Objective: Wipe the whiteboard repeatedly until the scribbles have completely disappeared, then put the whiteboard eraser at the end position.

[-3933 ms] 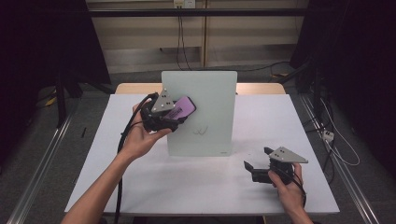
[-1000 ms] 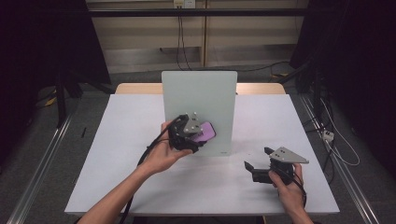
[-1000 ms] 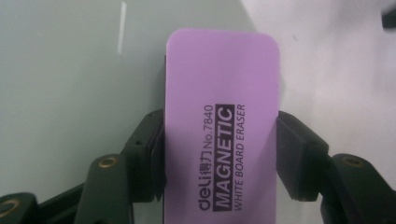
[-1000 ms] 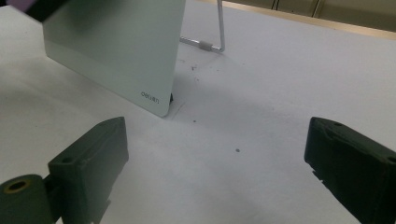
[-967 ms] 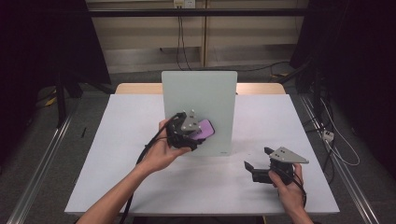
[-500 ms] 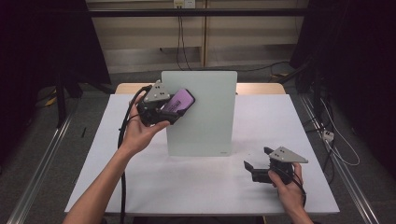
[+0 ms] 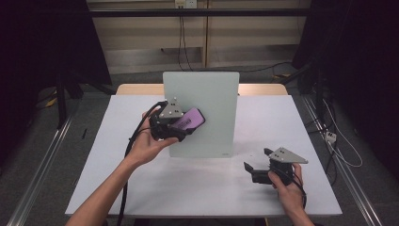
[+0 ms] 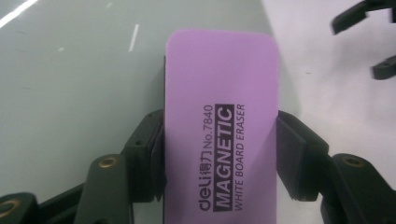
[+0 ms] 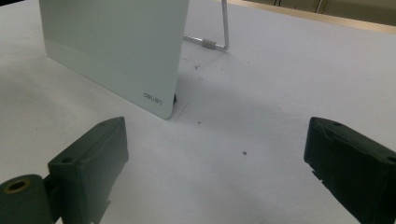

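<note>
I am pinching the purple eraser point(image 8: 219, 130) in the left gripper point(image 7: 175, 123) against the standing whiteboard point(image 7: 209, 94). Pressing hard risks toppling it, since the right gripper point(image 7: 263, 172) is resting spread apart on the near-right table point(image 7: 94, 155).

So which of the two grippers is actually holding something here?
The left gripper, up against the standing whiteboard, is shut on the purple magnetic eraser. The right gripper sits low on the table with its jaws wide apart, nothing between them.

Left hand-held gripper point(image 7: 181, 126) raised, jaws clamped; right hand-held gripper point(image 7: 259, 170) low, jaws wide apart.
</note>
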Demonstrator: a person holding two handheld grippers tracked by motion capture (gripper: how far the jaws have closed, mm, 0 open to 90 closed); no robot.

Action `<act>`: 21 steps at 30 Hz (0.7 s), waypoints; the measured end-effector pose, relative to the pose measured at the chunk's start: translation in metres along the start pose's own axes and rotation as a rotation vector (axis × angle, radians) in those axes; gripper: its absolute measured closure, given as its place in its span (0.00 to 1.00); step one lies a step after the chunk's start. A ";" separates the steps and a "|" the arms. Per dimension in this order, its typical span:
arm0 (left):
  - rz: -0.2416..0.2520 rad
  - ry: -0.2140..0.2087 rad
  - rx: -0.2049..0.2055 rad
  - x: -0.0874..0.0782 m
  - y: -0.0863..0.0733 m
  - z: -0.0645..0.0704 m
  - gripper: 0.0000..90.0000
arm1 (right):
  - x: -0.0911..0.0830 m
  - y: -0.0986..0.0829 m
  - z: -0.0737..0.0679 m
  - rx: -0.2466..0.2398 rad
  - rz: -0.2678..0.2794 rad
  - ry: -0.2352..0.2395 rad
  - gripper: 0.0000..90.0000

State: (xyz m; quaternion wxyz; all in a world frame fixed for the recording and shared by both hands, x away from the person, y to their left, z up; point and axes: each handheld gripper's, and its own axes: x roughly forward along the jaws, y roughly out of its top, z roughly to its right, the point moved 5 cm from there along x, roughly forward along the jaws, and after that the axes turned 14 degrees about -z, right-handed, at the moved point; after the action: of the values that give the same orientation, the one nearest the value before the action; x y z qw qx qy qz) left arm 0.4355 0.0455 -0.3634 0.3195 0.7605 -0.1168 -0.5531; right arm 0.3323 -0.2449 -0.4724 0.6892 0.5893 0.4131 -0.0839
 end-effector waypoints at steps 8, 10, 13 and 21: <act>0.006 -0.047 -0.006 -0.003 -0.011 0.014 0.45 | -0.003 -0.001 0.001 -0.004 0.009 0.003 0.07; 0.001 -0.056 -0.010 -0.001 -0.014 0.015 0.45 | -0.003 -0.001 0.000 -0.005 0.009 0.005 0.07; -0.006 -0.073 -0.013 -0.002 -0.017 0.016 0.46 | -0.003 -0.001 0.001 -0.005 0.010 0.006 0.07; -0.029 -0.151 -0.017 0.000 -0.026 0.025 0.45 | 0.002 0.002 0.000 0.000 -0.002 0.002 0.07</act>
State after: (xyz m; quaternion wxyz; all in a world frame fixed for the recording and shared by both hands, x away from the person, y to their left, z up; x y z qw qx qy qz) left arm 0.4084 0.0570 -0.3844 0.3081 0.7154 -0.1250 -0.6146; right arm 0.3347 -0.2437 -0.4724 0.6888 0.5889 0.4144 -0.0838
